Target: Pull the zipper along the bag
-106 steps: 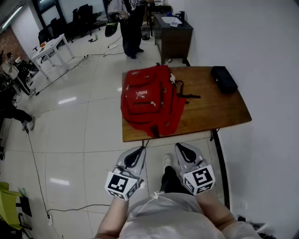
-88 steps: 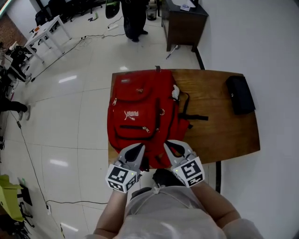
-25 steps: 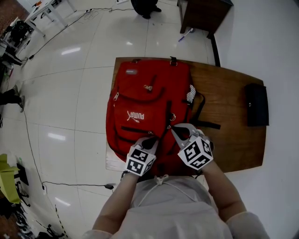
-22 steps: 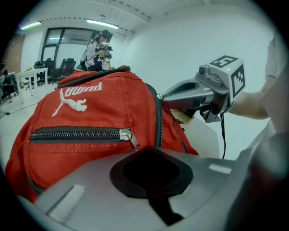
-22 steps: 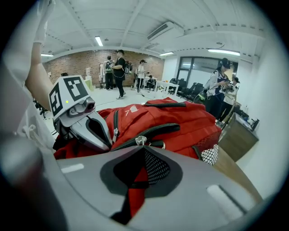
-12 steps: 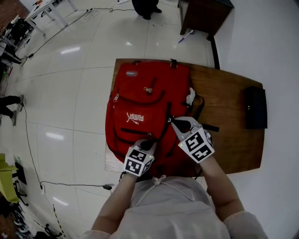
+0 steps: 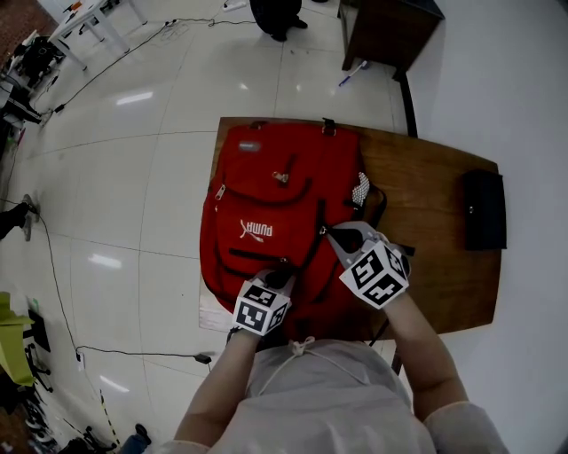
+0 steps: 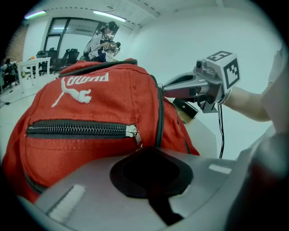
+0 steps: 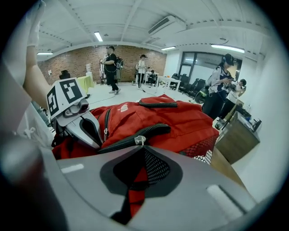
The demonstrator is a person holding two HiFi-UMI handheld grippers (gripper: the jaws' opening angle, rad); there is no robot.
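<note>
A red backpack [image 7: 275, 195] lies flat on the wooden table [image 7: 435, 266]. My right gripper [image 7: 332, 232] is shut at the bag's right side. In the right gripper view its tips [image 9: 141, 151] sit just below the silver slider [image 9: 141, 140] of the black main zipper, closed on its pull tab. My left gripper [image 7: 282, 277] rests on the bag's near end. In the left gripper view its jaws [image 8: 151, 151] are shut and press into the red fabric just below the front pocket's zipper slider [image 8: 132, 131]. That view also shows the right gripper [image 8: 168, 88] over the bag's edge.
A black case [image 7: 485, 208] lies on the table's right side. The bag reaches the table's left edge. A dark cabinet [image 7: 386, 27] stands beyond the table, a person [image 7: 275, 11] stands on the tiled floor, and a cable [image 7: 133, 350] runs on the floor to my left.
I walked up to the table and both grippers came down onto the bag. Over the last second the right gripper slid slightly farther along the bag; the left stayed put.
</note>
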